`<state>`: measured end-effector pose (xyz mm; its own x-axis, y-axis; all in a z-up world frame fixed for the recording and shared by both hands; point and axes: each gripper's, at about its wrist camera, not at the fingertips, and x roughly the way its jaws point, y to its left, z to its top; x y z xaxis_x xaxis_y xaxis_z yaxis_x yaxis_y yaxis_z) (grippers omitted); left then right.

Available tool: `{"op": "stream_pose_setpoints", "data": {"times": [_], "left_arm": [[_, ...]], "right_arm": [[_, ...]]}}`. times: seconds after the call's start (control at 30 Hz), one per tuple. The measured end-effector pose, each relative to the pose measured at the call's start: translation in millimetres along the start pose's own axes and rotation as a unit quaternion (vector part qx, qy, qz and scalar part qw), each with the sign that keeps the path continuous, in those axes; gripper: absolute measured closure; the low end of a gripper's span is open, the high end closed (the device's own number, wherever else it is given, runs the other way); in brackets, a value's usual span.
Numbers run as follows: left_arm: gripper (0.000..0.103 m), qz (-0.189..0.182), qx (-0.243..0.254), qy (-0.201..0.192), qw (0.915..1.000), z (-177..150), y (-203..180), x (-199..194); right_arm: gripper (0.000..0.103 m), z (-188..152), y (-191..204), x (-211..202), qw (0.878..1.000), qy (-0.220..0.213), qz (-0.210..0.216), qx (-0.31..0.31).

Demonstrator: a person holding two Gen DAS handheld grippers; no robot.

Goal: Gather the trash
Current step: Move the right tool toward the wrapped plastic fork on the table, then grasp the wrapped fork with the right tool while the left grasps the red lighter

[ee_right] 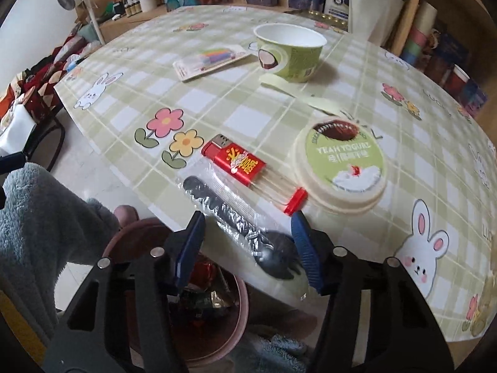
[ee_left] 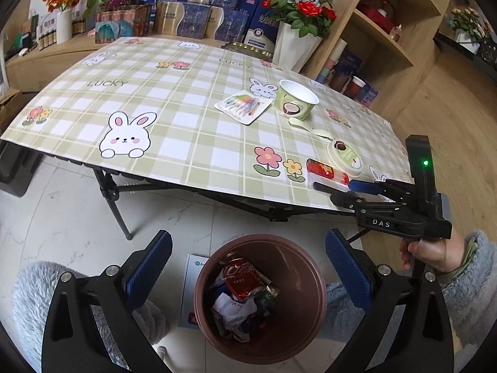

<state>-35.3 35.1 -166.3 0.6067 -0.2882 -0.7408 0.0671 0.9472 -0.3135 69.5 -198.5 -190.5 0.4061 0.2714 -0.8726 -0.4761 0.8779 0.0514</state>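
Note:
A brown trash bin on the floor holds a crushed red can and wrappers; it also shows in the right wrist view. My left gripper is open and empty above the bin. My right gripper is open at the table's near edge, its fingers on either side of a wrapped black plastic spork. It also shows in the left wrist view. A red lighter, a yogurt lid, a green paper cup, a pale spoon and a crayon pack lie on the table.
The folding table with the checked bunny cloth stands over a tiled floor. Boxes and flower pots line the back; a wooden shelf stands at the right. A booklet lies beside the bin.

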Motion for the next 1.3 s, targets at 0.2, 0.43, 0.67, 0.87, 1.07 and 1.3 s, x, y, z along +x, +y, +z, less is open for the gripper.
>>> {"op": "stream_pose_setpoints", "data": {"times": [0.2,0.43,0.67,0.87,1.07,1.3], "left_arm": [[0.006,-0.004,-0.006,0.005,1.0000,0,3,4],[0.006,-0.006,-0.005,0.005,1.0000,0,1,4],[0.006,-0.007,0.001,0.006,1.0000,1,-2,5],[0.006,-0.021,0.042,0.007,0.9989,9,-13,11],[0.012,-0.048,0.092,0.032,0.9941,37,-37,43],[0.049,-0.130,0.033,0.082,0.9876,63,-77,96]], "right_arm": [[0.067,5,-8,2,1.000,0.000,0.009,0.021],[0.086,0,-8,-5,1.000,-0.004,0.012,0.023],[0.087,-1,-11,-34,0.994,-0.060,0.049,0.075],[0.087,2,-26,-56,0.983,-0.106,0.068,0.134],[0.087,-3,-43,-68,0.977,-0.127,0.051,0.162],[0.087,-15,-61,-78,0.976,-0.137,0.027,0.168]]}}
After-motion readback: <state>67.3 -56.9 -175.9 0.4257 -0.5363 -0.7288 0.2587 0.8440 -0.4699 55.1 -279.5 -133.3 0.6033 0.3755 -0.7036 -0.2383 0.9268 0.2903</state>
